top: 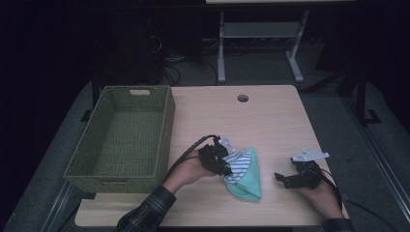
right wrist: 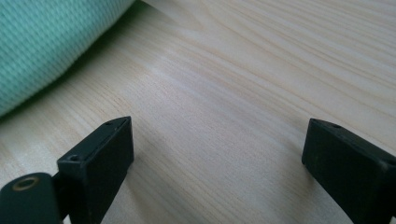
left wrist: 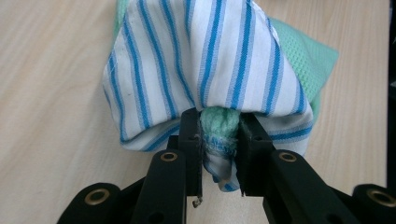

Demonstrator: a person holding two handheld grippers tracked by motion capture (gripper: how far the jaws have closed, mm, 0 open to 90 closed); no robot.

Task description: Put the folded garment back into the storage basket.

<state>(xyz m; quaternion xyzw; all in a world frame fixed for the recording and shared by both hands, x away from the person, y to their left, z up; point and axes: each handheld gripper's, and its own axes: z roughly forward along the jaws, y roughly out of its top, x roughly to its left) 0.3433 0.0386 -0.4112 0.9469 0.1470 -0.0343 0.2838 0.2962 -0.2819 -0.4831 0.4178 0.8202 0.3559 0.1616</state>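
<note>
- The right gripper (right wrist: pixel 217 154) holds its two black jaws wide apart over the wooden table (right wrist: pixel 243 84), nothing between them.
- A green waffle-knit cloth (right wrist: pixel 42 37) lies beyond the left jaw.

Nothing to read from where I sit: no words, labels, brands or numbers on my black claws, the striped and green cloths, the woven green basket or the pale wooden table.
</note>
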